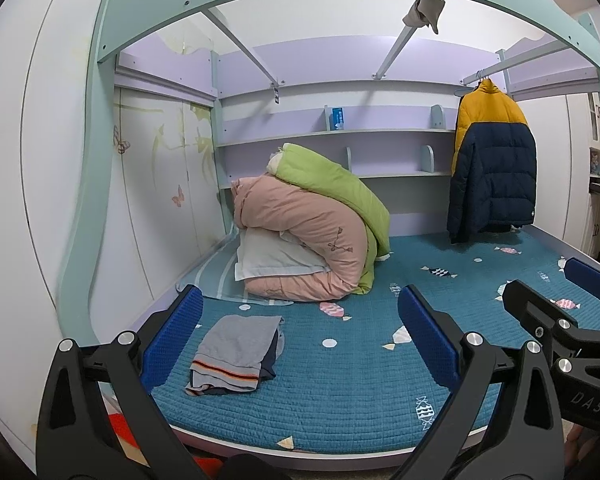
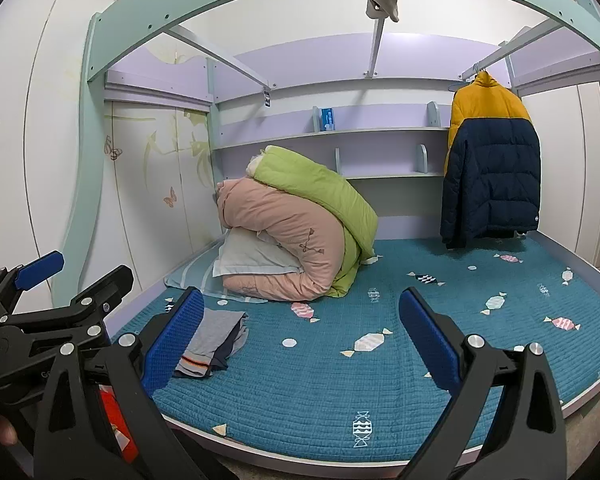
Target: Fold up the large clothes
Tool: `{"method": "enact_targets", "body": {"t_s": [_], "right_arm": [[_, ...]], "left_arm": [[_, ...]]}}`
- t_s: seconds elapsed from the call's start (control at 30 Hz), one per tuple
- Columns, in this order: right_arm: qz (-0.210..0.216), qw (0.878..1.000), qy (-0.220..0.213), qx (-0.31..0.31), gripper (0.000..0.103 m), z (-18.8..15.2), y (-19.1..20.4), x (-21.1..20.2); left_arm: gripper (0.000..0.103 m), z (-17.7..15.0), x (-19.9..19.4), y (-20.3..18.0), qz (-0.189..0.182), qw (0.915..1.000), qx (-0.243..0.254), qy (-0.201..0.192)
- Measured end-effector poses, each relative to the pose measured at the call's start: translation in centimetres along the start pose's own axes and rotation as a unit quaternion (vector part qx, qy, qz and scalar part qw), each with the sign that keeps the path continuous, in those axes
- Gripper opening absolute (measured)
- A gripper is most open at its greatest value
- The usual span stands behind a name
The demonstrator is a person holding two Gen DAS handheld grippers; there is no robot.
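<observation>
A yellow and navy puffer jacket (image 1: 494,160) hangs from a rail at the back right of the bed; it also shows in the right wrist view (image 2: 492,168). A folded grey garment with an orange stripe (image 1: 236,354) lies on the teal bed cover (image 1: 340,380) near the front left, also in the right wrist view (image 2: 212,340). My left gripper (image 1: 300,340) is open and empty, held above the bed's front edge. My right gripper (image 2: 300,340) is open and empty beside it, to the right.
A rolled pink quilt (image 1: 304,236) with a green quilt (image 1: 336,184) on top and a white pillow (image 1: 268,258) sits at the back left. Shelves (image 1: 340,132) line the back wall. A bed frame arches overhead (image 1: 300,0).
</observation>
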State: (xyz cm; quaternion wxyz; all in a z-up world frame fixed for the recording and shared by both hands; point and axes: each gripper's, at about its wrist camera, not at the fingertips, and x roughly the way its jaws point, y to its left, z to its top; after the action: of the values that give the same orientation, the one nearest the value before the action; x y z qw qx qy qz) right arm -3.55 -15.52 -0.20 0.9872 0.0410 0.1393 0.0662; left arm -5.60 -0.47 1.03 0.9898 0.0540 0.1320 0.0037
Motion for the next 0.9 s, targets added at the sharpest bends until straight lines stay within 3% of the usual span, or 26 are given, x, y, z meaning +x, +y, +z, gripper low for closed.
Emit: {"method": "enact_targets", "body": {"t_s": [0.9], "right_arm": [[-0.001, 1.0, 0.002, 0.0, 0.095, -0.02, 0.12, 0.45]], "left_arm": [[0.098, -0.56, 0.49, 0.63, 0.008, 0.9999, -0.001, -0.006]]}}
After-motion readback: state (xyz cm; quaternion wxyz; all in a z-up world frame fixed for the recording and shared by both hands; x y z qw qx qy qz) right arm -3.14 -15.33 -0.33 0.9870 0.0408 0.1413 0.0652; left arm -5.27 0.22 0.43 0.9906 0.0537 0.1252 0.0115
